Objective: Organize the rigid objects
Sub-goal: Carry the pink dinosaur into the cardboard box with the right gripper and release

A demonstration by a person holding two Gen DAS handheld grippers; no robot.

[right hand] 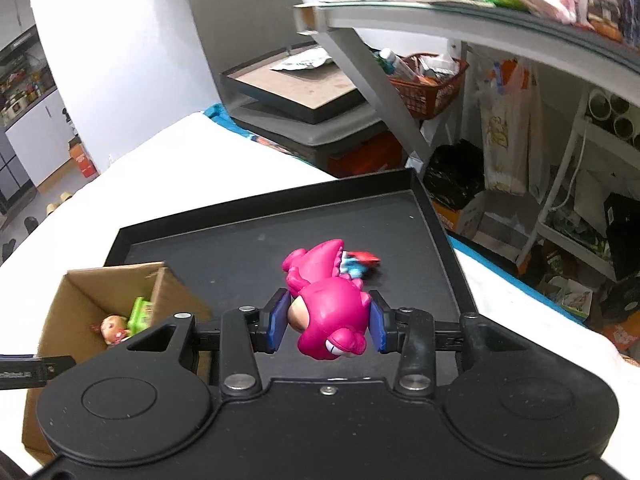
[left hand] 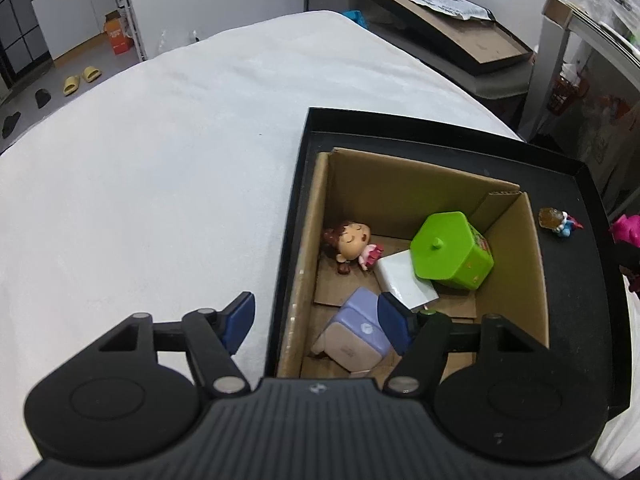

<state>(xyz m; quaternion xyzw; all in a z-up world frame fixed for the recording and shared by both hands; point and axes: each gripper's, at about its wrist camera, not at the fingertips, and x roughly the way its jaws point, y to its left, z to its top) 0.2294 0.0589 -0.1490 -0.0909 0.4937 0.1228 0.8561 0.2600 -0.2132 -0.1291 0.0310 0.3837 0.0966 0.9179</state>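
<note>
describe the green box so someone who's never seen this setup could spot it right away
Find the black tray on the white-covered table, then the open cardboard box standing in it. The green box lies tilted in the carton's far right corner, its lower edge over a white flat block. It is the only lime-green item there: six-sided, with a small knob on its lid.
</note>
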